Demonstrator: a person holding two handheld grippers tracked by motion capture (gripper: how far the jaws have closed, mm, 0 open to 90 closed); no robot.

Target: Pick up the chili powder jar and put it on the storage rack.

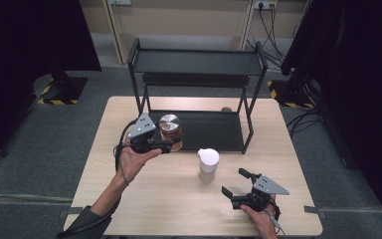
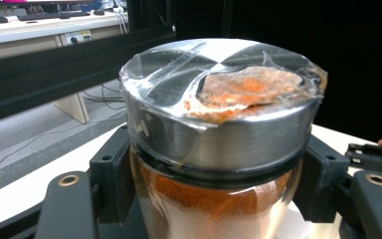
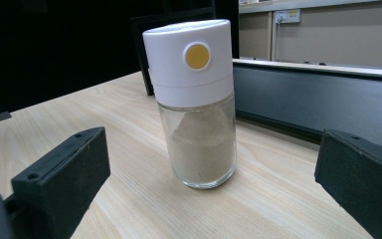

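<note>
My left gripper (image 1: 171, 144) is shut on a glass jar (image 1: 170, 129) of orange powder with a silver metal lid (image 2: 219, 99), held at the front left edge of the black rack's lower shelf (image 1: 214, 132). In the left gripper view both jaws press against the jar (image 2: 214, 204) just below the lid. A glass shaker with a white cap (image 1: 208, 160) stands upright on the wooden table (image 1: 144, 199), in front of the rack. My right gripper (image 1: 235, 183) is open near the table's front right, pointing at the shaker (image 3: 196, 104), which stands a little beyond its jaws.
A black two-tier metal rack (image 1: 199, 62) stands at the back middle of the table; its top shelf is bare. A small round object (image 1: 226, 109) lies at the back of the lower shelf. Dark curtains and cables surround the table.
</note>
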